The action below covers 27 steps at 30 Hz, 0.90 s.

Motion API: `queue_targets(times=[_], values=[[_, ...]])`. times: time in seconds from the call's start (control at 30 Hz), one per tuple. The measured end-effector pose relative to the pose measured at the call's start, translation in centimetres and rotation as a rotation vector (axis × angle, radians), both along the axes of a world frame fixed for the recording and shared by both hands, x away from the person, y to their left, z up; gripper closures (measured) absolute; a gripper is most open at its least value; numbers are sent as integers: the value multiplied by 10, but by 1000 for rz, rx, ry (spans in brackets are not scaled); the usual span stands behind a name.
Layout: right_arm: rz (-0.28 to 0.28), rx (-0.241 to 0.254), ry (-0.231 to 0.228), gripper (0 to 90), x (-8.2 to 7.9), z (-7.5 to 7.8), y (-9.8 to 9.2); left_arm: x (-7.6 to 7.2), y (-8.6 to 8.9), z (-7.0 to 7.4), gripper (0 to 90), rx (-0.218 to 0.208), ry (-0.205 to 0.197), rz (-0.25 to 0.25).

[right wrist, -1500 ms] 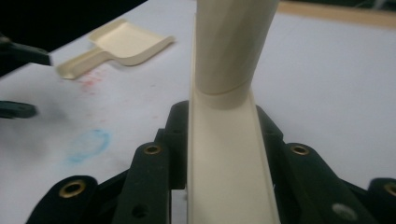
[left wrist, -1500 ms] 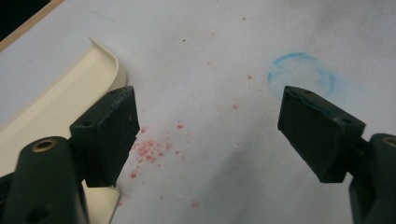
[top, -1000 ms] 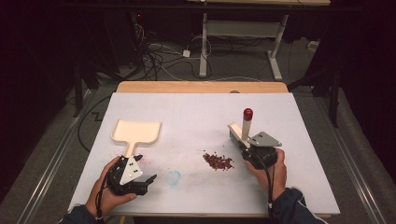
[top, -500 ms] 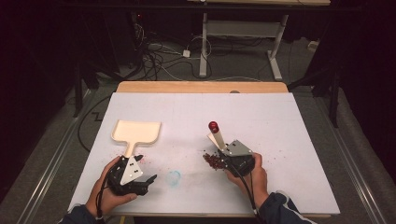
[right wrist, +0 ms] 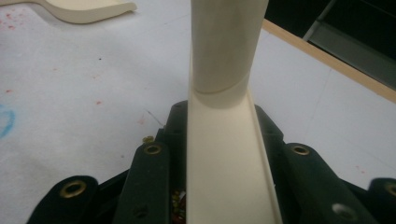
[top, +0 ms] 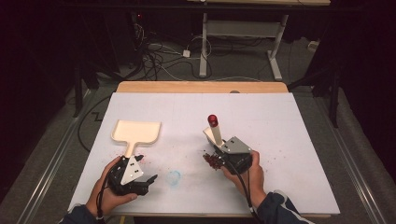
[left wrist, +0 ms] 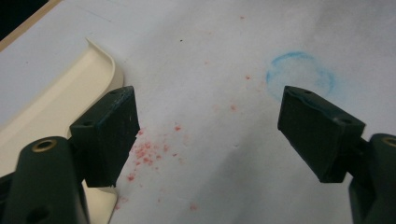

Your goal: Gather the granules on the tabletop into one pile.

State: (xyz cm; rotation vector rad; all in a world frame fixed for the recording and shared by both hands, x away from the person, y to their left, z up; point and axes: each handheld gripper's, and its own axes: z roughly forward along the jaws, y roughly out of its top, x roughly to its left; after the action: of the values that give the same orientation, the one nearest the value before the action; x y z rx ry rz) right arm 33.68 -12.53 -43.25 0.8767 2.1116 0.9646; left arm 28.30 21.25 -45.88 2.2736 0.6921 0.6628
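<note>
1. Left gripper (top: pixel 142 170), nearest the table's near-left edge, is released. Its jaws stand wide apart with nothing between them. One jaw sits just beside the dustpan handle; contact cannot be confirmed.
2. Right gripper (top: pixel 219 156), near centre-right, is clenched on the cream handle of a brush (top: pixel 215 133). The handle rises toward the far side and ends in a red cap. In the right gripper view the handle (right wrist: pixel 224 56) runs straight up between the jaws.
3. Red crumbs (top: pixel 212 161) lie in a small pile touching the brush's working end, well apart from the dustpan.
   - Risk: a fast or long stroke would likely scatter the pile across the white table (top: pixel 280 140).
   - Risk: the dustpan is not gripped, so crumbs pushed against its lip could shove it away.
   - Risk: the handle could twist in the grip under side load.
4. Blue ring mark (top: pixel 173 177) lies between the grippers. Faint red specks (left wrist: pixel 144 154) dot the surface by the left jaw.
5. Dustpan (top: pixel 137 130), farther left, lies flat with its handle toward the left gripper. No crumbs are visible in its tray.
</note>
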Motion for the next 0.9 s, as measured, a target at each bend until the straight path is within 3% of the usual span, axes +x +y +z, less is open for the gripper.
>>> queue_targets(times=[0.1, 0.17, 0.2, 0.27, 0.3, 0.33, 0.43, 0.53, 0.63, 0.77, 0.8, 0.9], values=[[15, 9, -10, 671, 3, 3, -4, 0, 0, 0, 197, 2, 1, -1], [90, 42, -46, 671, 13, 6, -13, 0, 0, 0, 197, 3, 1, -1], [90, 42, -46, 671, 13, 6, -13, 0, 0, 0, 197, 2, 1, -1], [173, 54, -72, 671, 25, 7, -20, 1, 0, 0, 198, 6, 1, 2], [269, 74, -65, 671, 40, 6, -24, 1, 1, 0, 198, 5, 3, 4], [269, 74, -65, 671, 40, 6, -24, 2, 1, 0, 198, 5, 4, 5], [358, 63, -55, 671, 59, -2, -23, 3, 1, -1, 199, 9, 10, 8], [437, 31, -11, 671, 70, -15, -20, 3, 0, -2, 199, 6, 14, 10], [502, 65, 27, 671, 73, -17, -21, 3, 1, -3, 199, 11, 21, 8], [660, 0, 58, 667, 63, -15, -29, 2, 0, -3, 199, 12, 20, 7], [660, 0, 58, 667, 63, -15, -29, 2, 0, -3, 199, 11, 20, 7], [729, -9, 70, 668, 55, -12, -39, 3, 0, -3, 199, 15, 23, 6]])
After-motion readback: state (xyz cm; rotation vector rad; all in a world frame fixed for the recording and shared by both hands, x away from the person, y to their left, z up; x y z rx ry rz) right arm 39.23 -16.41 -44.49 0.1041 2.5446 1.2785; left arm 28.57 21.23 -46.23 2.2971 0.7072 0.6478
